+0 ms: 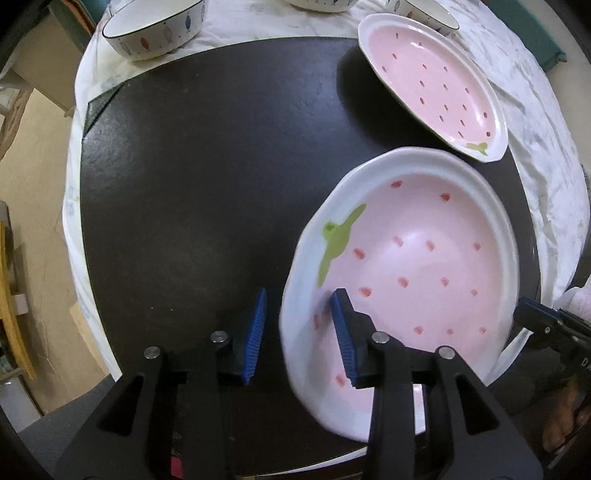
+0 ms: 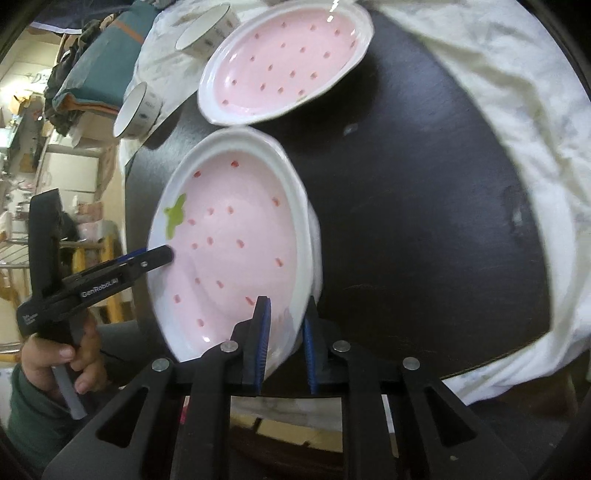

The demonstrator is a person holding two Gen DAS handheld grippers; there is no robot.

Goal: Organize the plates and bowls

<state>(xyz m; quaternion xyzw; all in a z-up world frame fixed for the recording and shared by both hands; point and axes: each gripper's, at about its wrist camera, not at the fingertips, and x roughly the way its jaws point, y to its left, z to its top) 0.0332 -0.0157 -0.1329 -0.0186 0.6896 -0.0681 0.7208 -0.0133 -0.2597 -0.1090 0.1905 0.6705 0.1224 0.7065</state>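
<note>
Pink inside with red dashes, a green leaf mark and a white rim, the near strawberry plate (image 1: 413, 266) sits tilted at the lower right of the left wrist view. Its rim runs between the left gripper (image 1: 299, 336) jaws, which stand apart around it, the right blue pad (image 1: 341, 332) over its inner face. In the right wrist view the right gripper (image 2: 286, 343) jaws clamp its near rim. A second plate (image 1: 436, 85) lies beyond on the black table (image 1: 207, 177), bowls (image 1: 155, 29) behind.
</note>
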